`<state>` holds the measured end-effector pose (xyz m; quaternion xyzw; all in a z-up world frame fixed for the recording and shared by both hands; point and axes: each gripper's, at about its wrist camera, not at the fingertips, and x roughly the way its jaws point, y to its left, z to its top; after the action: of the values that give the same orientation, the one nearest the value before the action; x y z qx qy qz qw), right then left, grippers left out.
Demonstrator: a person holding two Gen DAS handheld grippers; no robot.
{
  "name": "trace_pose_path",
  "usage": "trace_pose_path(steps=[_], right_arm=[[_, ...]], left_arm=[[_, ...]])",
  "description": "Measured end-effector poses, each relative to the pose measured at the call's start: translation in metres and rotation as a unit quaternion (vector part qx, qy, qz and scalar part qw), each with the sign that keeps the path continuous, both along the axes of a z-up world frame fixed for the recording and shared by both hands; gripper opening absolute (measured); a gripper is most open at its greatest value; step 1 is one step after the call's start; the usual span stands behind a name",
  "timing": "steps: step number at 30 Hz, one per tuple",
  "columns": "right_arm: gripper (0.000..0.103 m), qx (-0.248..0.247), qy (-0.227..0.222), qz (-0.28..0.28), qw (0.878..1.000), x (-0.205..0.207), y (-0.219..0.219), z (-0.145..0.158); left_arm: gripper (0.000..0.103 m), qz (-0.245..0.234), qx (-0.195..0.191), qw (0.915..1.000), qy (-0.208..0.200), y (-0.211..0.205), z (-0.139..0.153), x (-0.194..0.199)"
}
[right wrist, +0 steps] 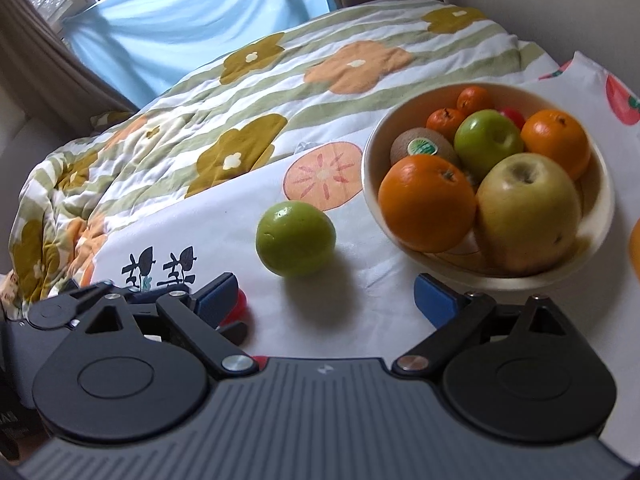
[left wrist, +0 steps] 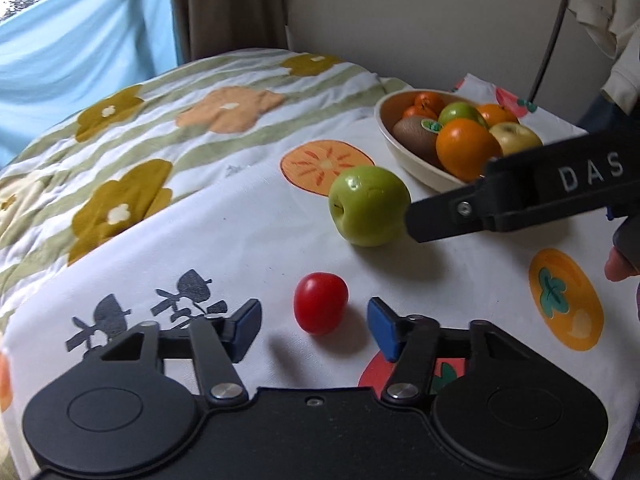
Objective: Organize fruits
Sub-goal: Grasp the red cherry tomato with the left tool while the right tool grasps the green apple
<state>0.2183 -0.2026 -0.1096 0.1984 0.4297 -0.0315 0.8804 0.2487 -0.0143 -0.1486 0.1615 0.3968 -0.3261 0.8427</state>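
Observation:
A small red tomato (left wrist: 320, 303) lies on the white printed cloth, just ahead of and between the blue pads of my open left gripper (left wrist: 314, 326). A green apple (left wrist: 369, 205) lies loose beyond it; it also shows in the right wrist view (right wrist: 295, 239), just ahead of my open, empty right gripper (right wrist: 326, 300). The right gripper's black finger (left wrist: 448, 216) reaches in beside the apple. A cream bowl (right wrist: 372, 184) at the right holds oranges, a kiwi, a green apple, a yellow apple and small tangerines. The tomato (right wrist: 239, 305) peeks out behind my right gripper's left pad.
A quilt with flower patches (left wrist: 160, 120) lies bunched to the left and behind the cloth. A blue curtain (right wrist: 180, 20) and window are at the back. A wall and a hanging garment (left wrist: 608, 20) are at the right, behind the bowl (left wrist: 404, 152).

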Motion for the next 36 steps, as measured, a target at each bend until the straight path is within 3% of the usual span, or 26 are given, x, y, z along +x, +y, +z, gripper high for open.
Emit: trace_pose_path(steps=[4,6,7,15,30,36], right_arm=[[0.103,0.002,0.0,-0.006,1.0,0.005,0.005,-0.004],[0.103,0.005,0.0,-0.01,1.0,0.008,0.006,-0.006],[0.103,0.007,0.001,-0.011,1.0,0.009,0.006,-0.007],[0.103,0.015,-0.002,-0.012,1.0,0.024,0.01,-0.013],[0.087,0.001,0.0,-0.004,1.0,0.048,0.019,-0.024],[0.071,0.006,0.002,-0.012,1.0,0.051,0.018,-0.025]], left_arm=[[0.049,-0.007,-0.004,1.0,0.005,-0.002,-0.005,0.005],[0.034,-0.011,-0.006,0.9999,0.0,-0.002,-0.005,0.005],[0.033,-0.013,-0.008,0.9999,0.0,-0.001,-0.004,0.005],[0.033,0.001,-0.002,1.0,0.002,0.01,-0.002,0.008],[0.033,0.053,-0.012,0.9985,0.003,0.029,0.006,0.01],[0.033,0.072,-0.016,0.9973,-0.003,0.034,0.014,0.006]])
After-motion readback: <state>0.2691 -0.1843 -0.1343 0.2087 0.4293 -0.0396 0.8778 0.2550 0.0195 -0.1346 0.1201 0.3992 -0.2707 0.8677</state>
